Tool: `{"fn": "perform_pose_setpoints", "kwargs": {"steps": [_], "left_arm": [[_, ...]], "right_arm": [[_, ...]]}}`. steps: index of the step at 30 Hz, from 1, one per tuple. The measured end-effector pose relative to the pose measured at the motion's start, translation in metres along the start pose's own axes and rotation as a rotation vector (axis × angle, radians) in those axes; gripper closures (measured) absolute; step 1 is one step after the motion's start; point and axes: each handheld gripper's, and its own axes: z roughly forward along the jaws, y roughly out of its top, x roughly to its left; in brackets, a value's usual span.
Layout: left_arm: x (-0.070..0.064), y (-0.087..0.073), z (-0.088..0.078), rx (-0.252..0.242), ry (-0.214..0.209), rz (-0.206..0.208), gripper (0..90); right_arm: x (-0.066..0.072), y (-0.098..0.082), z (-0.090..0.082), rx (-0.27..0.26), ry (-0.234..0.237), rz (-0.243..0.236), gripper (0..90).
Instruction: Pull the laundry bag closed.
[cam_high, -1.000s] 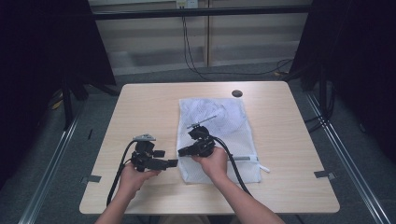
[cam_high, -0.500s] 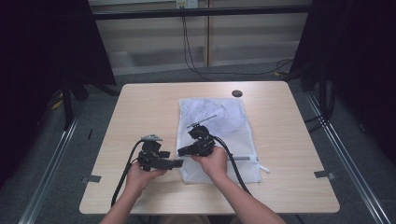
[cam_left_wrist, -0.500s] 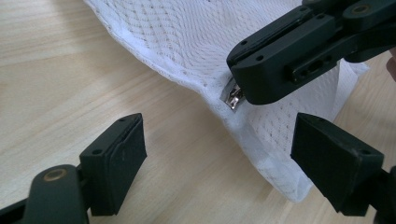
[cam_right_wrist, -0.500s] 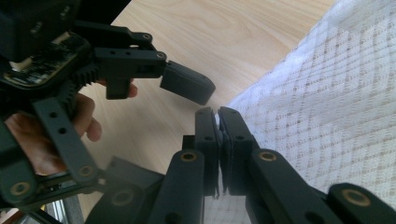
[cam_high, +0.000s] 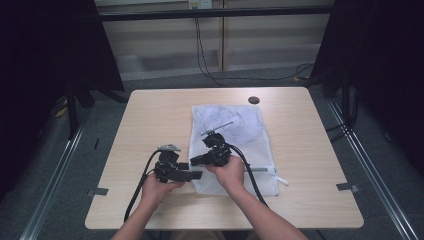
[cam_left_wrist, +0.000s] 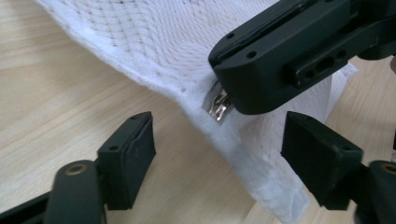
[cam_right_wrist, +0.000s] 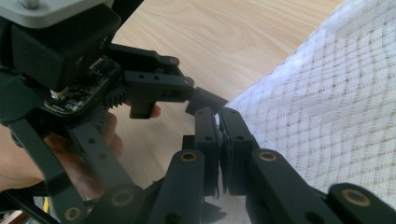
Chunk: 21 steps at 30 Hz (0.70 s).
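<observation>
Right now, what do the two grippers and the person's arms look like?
Both the left gripper and the right gripper are black, with linked bars, brass-coloured pivot pins and flat rectangular pads. The left one carries a grey plate and an exposed circuit board. A black cable trails from each. The forearms are bare, without sleeves.

Light wooden table (cam_high: 150, 125) at frame centre, white mesh laundry bag (cam_high: 240, 130) lying flat right of middle, small dark disc (cam_high: 253, 100) near far edge.

Light wooden table (cam_high: 150, 120), grey floor (cam_high: 165, 82), dark curtains (cam_high: 45, 45)
</observation>
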Motion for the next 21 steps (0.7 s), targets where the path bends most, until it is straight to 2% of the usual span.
{"fn": "perform_pose_setpoints", "kwargs": {"steps": [3,6,11,14,16,21], "left_arm": [[0.0003,0.0009,0.0031,0.007,-0.017,-0.016,29.4],[0.0006,0.0013,0.0056,0.016,-0.029,-0.026,36.5],[-0.0002,0.0017,0.0063,0.007,-0.035,-0.020,44.6],[-0.0006,0.0015,0.0065,0.005,-0.041,-0.012,53.8],[-0.0012,0.0018,0.0065,0.001,-0.053,-0.011,64.5],[0.0000,0.0024,0.0039,-0.005,-0.040,-0.021,86.0]], "right_arm": [[0.0001,0.0001,-0.0006,-0.004,0.002,-0.004,86.9],[0.0001,0.0004,-0.0017,-0.010,0.010,0.001,86.9],[0.0005,0.0004,-0.0022,-0.010,0.012,0.000,86.9],[0.0008,0.0005,-0.0030,-0.012,0.015,0.005,86.9],[0.0011,0.0004,-0.0030,-0.012,0.014,0.004,86.9],[0.0015,0.0005,-0.0038,-0.018,0.016,0.007,86.9]]}}
